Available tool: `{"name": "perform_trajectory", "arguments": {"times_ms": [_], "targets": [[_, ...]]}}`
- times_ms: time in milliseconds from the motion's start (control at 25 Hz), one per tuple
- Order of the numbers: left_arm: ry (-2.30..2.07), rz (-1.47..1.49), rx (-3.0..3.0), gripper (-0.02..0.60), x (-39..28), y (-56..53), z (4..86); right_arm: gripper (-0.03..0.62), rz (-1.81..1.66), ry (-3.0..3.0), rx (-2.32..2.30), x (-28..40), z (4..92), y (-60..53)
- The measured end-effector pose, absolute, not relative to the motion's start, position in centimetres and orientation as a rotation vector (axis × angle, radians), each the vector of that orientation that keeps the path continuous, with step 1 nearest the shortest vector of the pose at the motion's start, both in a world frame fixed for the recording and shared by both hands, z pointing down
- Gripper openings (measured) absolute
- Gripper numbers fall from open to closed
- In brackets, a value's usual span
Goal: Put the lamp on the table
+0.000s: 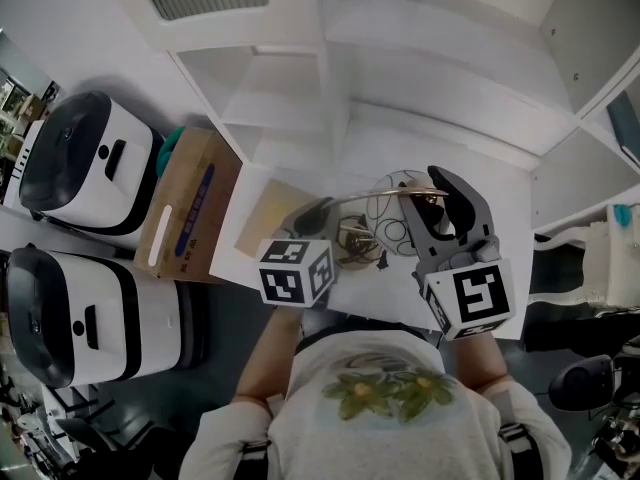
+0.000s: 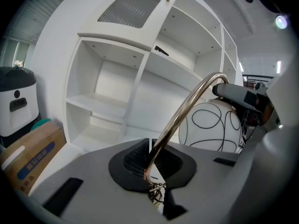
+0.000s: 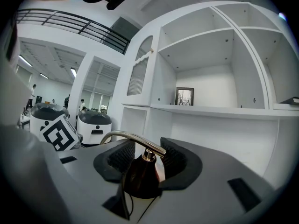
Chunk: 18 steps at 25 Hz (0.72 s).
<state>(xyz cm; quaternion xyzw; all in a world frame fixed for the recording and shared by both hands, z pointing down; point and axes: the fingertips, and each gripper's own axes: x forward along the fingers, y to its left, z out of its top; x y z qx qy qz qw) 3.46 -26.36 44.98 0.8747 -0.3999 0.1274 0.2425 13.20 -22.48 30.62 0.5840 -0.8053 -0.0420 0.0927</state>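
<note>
Lamp spans both tools above bench: left tool clenched on its stem, right tool gripping its dark cap.

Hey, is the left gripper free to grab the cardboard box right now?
Probably not. The left gripper is shut on the lamp's brass tube and would have to let go first; the cardboard box sits off to its left.

1 lamp, 2 tools, 2 machines
</note>
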Motion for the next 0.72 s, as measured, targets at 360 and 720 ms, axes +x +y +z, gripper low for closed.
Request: {"name": "perform_trajectory", "arguments": {"times_ms": [360, 720], "targets": [[-1.090, 0.385, 2.376, 0.038, 3.5, -27.7, 46.0, 0.187, -0.083, -2.375, 1.736, 13.4, 31.5, -24.1], [-1.079, 0.406, 2.355, 0.037, 3.8, -28.7, 46.9, 0.187, -0.062, -2.362, 1.725, 13.6, 32.3, -25.4]]}}
